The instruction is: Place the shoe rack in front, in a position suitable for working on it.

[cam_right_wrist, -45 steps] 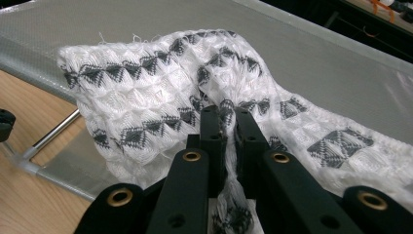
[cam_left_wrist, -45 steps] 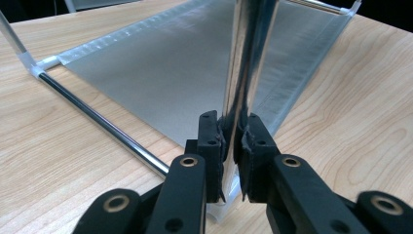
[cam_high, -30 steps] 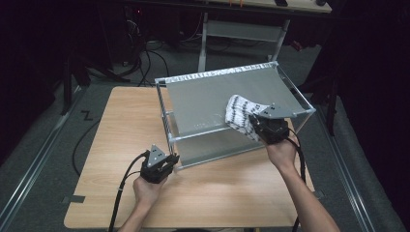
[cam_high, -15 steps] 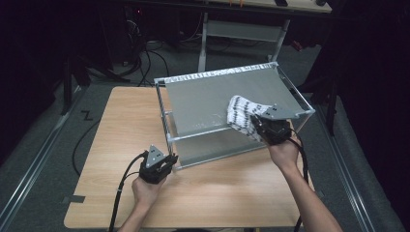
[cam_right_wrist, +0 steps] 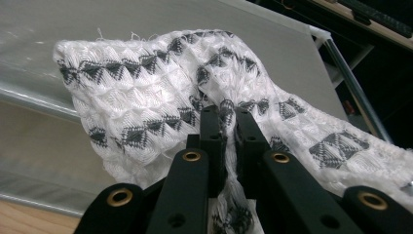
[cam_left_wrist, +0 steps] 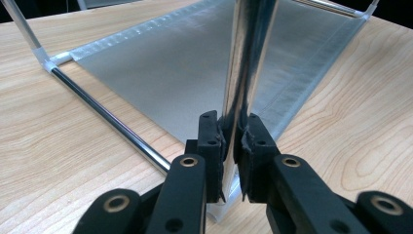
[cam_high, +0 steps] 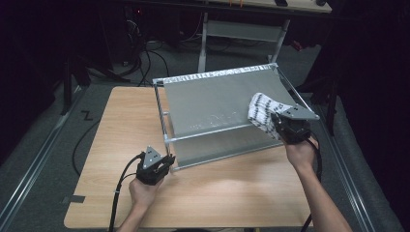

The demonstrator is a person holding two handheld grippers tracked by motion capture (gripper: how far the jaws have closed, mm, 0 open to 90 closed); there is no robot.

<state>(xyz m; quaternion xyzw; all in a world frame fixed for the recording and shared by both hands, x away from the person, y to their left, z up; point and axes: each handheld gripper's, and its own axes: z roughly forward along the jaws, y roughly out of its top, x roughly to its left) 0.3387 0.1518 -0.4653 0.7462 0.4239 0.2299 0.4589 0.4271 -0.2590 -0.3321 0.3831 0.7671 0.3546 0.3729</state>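
A metal-framed rack stands on the surface, toward its far right corner. A cloth lies draped over the rack's right end, pinched in the right gripper. At the rack's near left corner, the left gripper clamps an upright post, close to the surface's near edge.

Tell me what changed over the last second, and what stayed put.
The right gripper, clamped on the patterned cloth, slid toward the right edge of the rack in the high view, dragging the cloth along the grey shelf. The left gripper stayed clamped on the rack's near corner post, and the rack did not shift.
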